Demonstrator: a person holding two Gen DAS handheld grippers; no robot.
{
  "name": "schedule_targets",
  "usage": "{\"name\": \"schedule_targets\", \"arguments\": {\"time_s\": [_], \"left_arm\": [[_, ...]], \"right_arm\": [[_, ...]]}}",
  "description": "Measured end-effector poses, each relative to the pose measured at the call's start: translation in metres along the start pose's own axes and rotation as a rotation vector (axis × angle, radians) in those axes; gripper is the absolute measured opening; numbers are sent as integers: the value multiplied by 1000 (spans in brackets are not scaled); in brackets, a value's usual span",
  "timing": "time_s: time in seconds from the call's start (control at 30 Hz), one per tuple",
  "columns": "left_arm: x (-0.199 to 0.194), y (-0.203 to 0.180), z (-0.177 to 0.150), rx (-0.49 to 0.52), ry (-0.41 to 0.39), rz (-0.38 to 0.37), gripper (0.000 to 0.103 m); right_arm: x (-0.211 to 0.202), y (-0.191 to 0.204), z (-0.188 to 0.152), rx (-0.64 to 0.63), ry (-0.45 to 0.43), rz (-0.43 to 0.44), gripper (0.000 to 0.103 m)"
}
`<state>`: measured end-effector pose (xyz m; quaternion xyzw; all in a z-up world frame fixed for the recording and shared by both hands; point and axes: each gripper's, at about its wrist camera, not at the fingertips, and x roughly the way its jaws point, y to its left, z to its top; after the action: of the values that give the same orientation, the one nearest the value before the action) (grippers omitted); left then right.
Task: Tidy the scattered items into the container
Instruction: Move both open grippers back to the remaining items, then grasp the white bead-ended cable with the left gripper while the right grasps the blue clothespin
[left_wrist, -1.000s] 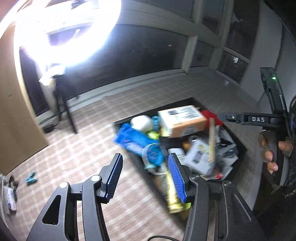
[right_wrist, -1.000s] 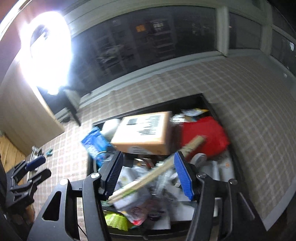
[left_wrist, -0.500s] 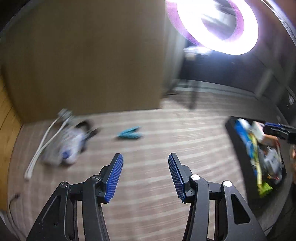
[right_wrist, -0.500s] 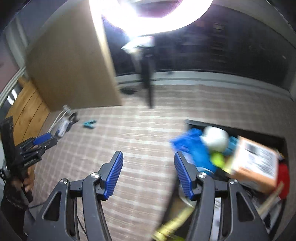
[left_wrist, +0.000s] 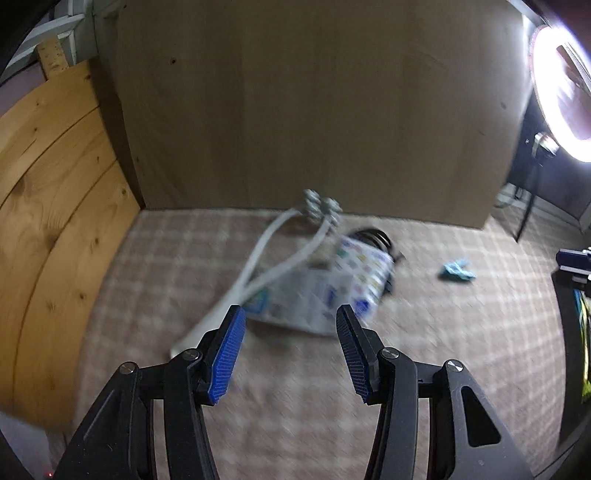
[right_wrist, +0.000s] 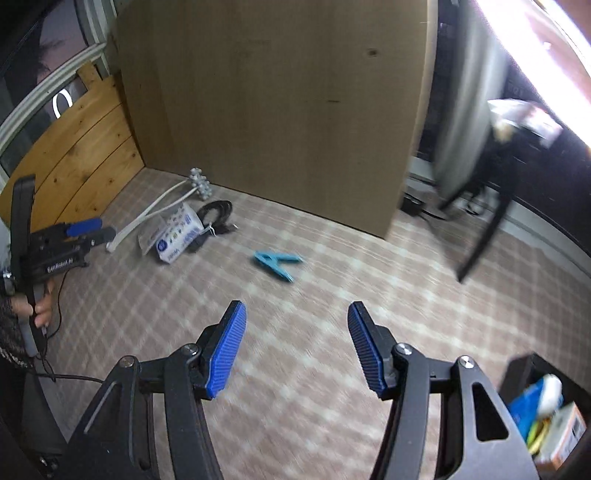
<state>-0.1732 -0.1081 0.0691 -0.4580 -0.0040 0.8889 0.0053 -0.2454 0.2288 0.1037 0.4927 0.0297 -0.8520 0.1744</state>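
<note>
Carpet (right_wrist: 314, 332): both hand-held grippers angled down, jaws apart.

Left gripper (left_wrist: 288, 354): jaws apart, nothing between the blue pads, tilted down toward the floor.
Right gripper (right_wrist: 295, 350): jaws apart, empty, also angled down at the floor.
Left hand (right_wrist: 35, 308): seen at the left edge of the right wrist view, fingers wrapped round the left gripper's handle.
Sleeve (right_wrist: 9, 343): dark, patterned, at the left wrist.
Right hand: out of view.
</note>
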Motion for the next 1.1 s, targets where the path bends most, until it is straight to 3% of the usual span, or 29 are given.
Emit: {"name": "schedule_targets", "arguments": {"time_s": [0.43, 0.57, 0.83, 0.93, 1.0, 1.07, 1.1], "left_arm": [[69, 30, 48, 2, 65, -16, 44], [85, 31, 55, 16, 94, -37, 44], [120, 28, 64, 51, 159, -62, 42], [130, 18, 64, 91, 186, -57, 25], [135, 13, 64, 110, 204, -46, 11], [136, 10, 63, 120, 201, -45, 9], [136, 9, 62, 122, 198, -42, 9]], "right_arm": [[92, 20, 24, -92, 146, 10, 51], [107, 20, 27, -92, 169, 17, 44], [121, 26, 28, -137, 185, 25, 43], [125, 26, 27, -145, 197, 26, 33], [127, 26, 26, -144, 201, 32, 31], [126, 26, 25, -141, 194, 39, 30], [125, 26, 24, -138, 193, 48, 24]]}}
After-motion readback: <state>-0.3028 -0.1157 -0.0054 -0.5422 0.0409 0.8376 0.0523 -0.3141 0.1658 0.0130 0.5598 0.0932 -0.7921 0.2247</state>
